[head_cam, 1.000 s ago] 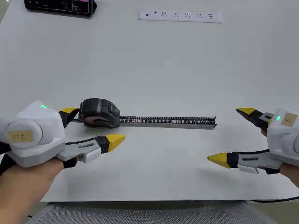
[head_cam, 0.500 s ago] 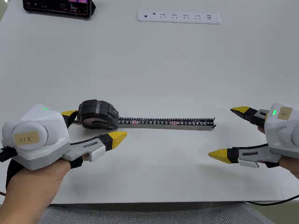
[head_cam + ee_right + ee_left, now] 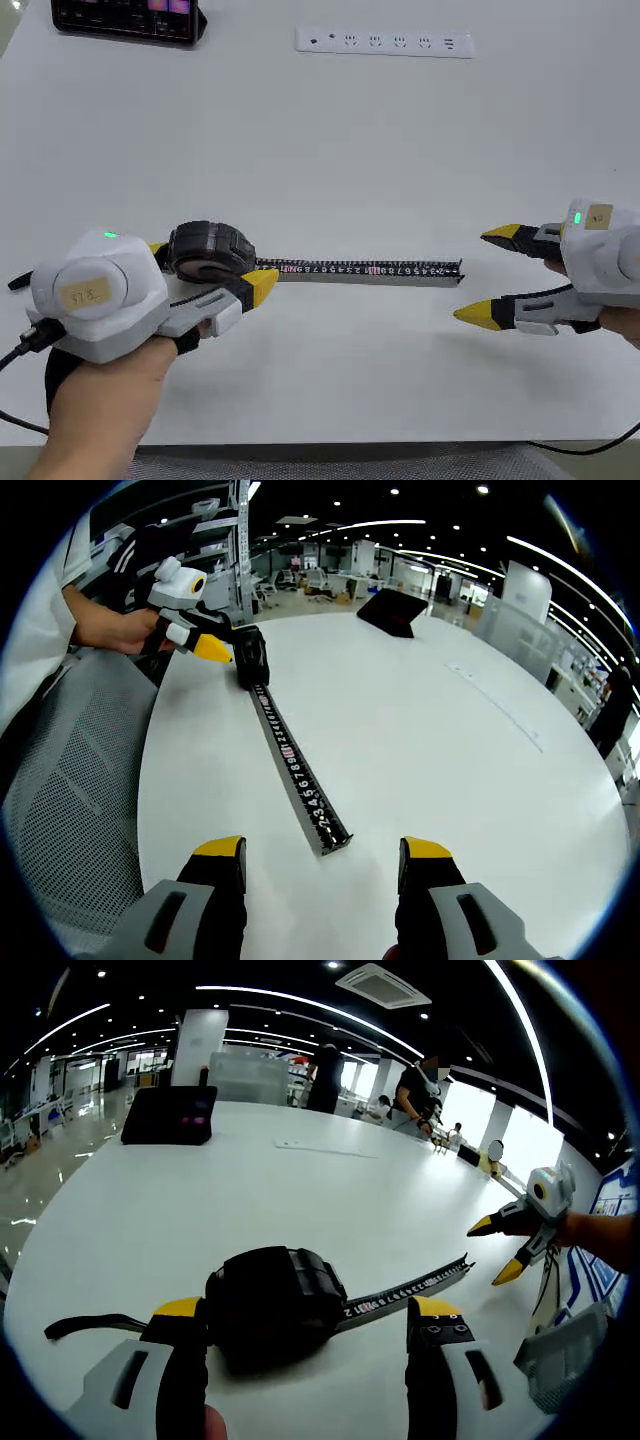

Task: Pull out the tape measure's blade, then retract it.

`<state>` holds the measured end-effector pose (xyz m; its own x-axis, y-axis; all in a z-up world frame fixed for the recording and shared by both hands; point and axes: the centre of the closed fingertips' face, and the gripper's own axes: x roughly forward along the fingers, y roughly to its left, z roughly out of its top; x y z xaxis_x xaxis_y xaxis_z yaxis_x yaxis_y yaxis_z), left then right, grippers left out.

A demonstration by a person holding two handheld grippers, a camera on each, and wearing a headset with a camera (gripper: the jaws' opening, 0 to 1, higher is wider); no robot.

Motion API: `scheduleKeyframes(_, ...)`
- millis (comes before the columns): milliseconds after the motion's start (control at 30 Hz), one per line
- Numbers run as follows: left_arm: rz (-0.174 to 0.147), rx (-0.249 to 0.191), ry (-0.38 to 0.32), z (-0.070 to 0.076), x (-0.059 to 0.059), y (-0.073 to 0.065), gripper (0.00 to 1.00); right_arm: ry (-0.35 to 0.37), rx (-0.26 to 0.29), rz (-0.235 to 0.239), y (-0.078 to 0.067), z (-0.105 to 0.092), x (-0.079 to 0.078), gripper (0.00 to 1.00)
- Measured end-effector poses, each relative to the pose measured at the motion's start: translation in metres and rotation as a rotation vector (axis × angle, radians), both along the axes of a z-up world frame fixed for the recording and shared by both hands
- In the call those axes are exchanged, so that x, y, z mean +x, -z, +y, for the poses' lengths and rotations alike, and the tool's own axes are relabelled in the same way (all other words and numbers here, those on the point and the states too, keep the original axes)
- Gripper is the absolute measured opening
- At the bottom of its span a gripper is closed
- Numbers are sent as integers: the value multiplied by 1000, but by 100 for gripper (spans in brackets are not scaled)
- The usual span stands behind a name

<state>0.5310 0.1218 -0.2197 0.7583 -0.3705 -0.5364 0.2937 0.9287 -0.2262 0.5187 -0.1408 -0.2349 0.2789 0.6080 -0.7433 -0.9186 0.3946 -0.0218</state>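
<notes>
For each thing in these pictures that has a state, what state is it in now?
Tape measure case: standing on the table.
Blade: pulled out, flat on the table.
Left gripper: open, jaws either side of the case.
Right gripper: open, near the blade's tip, not touching it.
Power strip: no plug in it.
Tablet: screen lit.

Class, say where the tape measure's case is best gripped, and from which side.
Grip the case across its two broad faces, coming from the end opposite the blade. It stands on its edge with the blade running out along the table, so those faces are free; the open left claw straddles them there.
</notes>
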Motion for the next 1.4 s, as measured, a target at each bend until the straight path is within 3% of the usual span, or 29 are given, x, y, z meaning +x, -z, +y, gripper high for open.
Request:
scheduleKeyframes(333, 9, 12, -69, 5, 7, 3, 72, -57, -20, 25, 4, 0, 5, 47)
scheduleKeyframes(600, 8, 41, -112, 9, 9, 6, 67, -76, -33, 33, 7, -2, 7, 43)
scheduleKeyframes(733, 14, 34, -135, 13, 11, 8, 64, -76, -30, 36, 7, -2, 9, 42)
scheduleKeyframes(1400, 23, 41, -164, 16, 12, 14, 59, -112, -43, 50, 13, -1, 5, 29)
